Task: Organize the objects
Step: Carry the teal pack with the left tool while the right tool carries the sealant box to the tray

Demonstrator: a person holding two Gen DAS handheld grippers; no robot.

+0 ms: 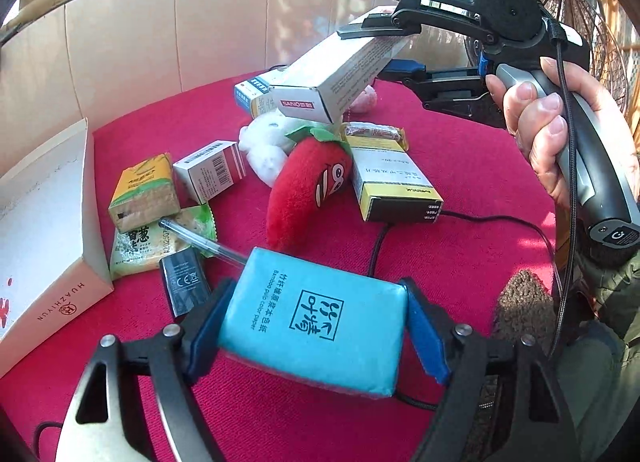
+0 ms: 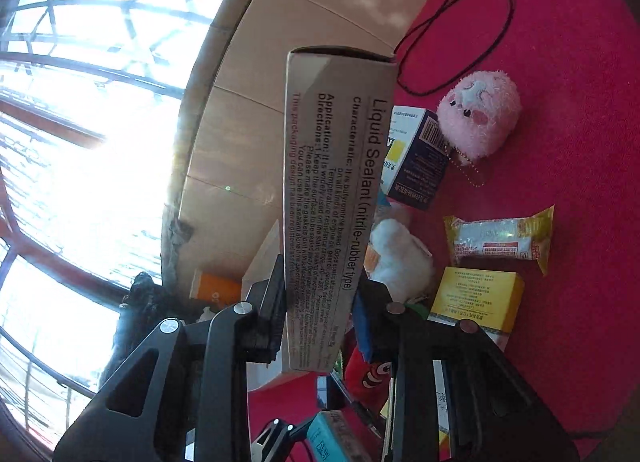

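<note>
Both sets of jaws are loaded right now. The left gripper (image 1: 316,326) has its jaws clamped on the short ends of a blue tissue pack (image 1: 316,322), squeezing it across its length. That makes sense to me, since it's a soft pack and the blue pads (image 1: 426,336) sink in a little for grip. It hangs just above the red surface (image 1: 460,166), close to the camera.

The right gripper (image 2: 320,318) has its jaws pinched on the flat sides of a long sealant box (image 2: 334,198), near one end, so most of the box sticks out ahead like a lever. From the left wrist view it's up in the air, tilted down toward the pile. My guess is it's being carried over the clutter so it doesn't knock anything.

Further out, the rest is still a loose heap: a red plush (image 1: 306,186), a white plush (image 1: 266,146), a yellow medicine box (image 1: 394,186), a small red-and-white box (image 1: 212,168), a green-yellow carton (image 1: 144,190), a snack packet (image 1: 138,246) with a pen (image 1: 200,240) across it, and a black battery-like block (image 1: 185,280). A pink plush (image 2: 478,116) and a wrapped snack bar (image 2: 500,238) sit apart, near a black cable (image 2: 460,26).

The open white box (image 1: 52,230) at the left edge looks like the likely drop spot, though I can't be sure.
</note>
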